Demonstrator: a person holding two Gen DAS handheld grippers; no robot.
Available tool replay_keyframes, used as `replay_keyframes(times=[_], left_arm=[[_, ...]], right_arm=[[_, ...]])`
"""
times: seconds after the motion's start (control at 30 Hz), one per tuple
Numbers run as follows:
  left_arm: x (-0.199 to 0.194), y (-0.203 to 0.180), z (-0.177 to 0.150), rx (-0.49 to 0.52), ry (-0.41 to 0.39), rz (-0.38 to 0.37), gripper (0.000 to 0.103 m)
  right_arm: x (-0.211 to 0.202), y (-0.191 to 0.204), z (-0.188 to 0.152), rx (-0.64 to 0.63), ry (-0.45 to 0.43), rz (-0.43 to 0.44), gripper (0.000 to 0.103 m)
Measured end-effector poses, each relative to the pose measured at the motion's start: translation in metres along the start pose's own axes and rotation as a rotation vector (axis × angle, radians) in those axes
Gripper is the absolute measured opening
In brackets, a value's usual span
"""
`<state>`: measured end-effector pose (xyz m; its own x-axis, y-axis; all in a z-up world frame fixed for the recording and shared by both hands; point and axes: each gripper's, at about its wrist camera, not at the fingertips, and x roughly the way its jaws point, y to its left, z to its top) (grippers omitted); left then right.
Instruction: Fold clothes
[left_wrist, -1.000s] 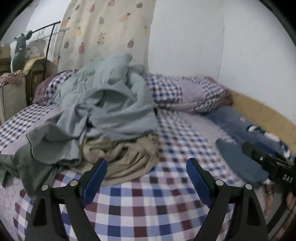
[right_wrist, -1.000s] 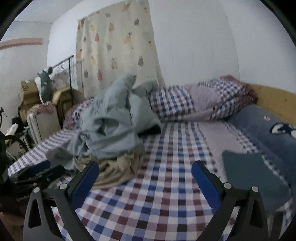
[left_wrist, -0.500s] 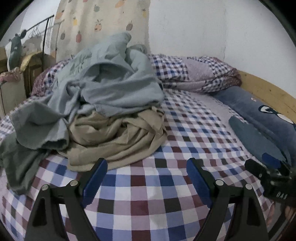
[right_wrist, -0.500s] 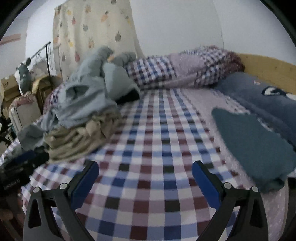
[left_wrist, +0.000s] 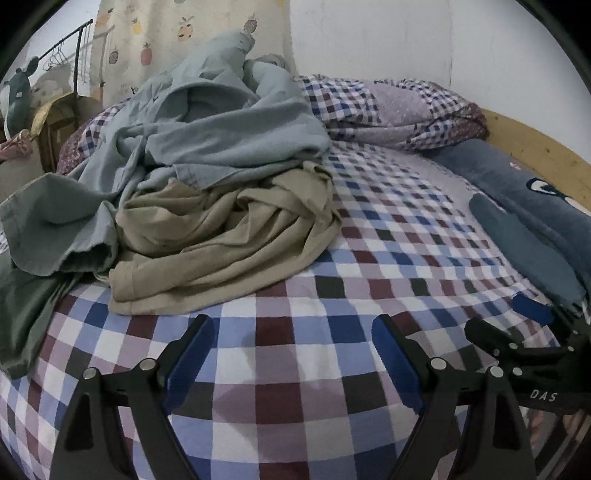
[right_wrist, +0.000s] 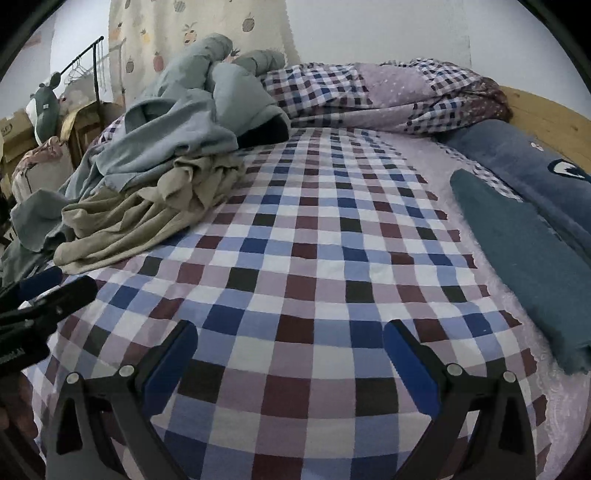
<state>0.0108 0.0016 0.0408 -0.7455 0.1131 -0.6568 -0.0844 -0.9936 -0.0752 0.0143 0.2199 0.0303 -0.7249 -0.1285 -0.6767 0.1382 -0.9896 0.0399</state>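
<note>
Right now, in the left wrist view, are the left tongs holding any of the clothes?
No: the left tongs are open over bare checked sheet, and the beige garment lies ahead, untouched.

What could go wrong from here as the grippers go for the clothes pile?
The beige garment lies tucked under the light blue garment, so pulling it may drag the whole heap. The pile's left side already hangs over the bed edge and could slide off. Both the left gripper and right gripper are open and empty.
</note>
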Motion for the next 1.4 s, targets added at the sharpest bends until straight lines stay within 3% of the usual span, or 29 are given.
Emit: replay_keyframes(times=[0.3,0.57,0.8,1.4], left_arm=[[0.015,-0.004,-0.009,-0.005,0.065,0.016,0.090],[0.018,-0.006,-0.013,0.007,0.063,0.026,0.092],[0.025,-0.007,-0.012,0.014,0.081,0.014,0.102],[0.023,-0.007,-0.016,0.010,0.074,0.014,0.102]], right_arm=[[0.015,-0.004,-0.006,0.011,0.070,-0.017,0.103],[0.022,-0.003,-0.009,0.006,0.085,-0.024,0.103],[0.025,-0.004,-0.011,0.017,0.084,-0.016,0.103],[0.025,-0.002,-0.012,0.026,0.078,-0.019,0.103]])
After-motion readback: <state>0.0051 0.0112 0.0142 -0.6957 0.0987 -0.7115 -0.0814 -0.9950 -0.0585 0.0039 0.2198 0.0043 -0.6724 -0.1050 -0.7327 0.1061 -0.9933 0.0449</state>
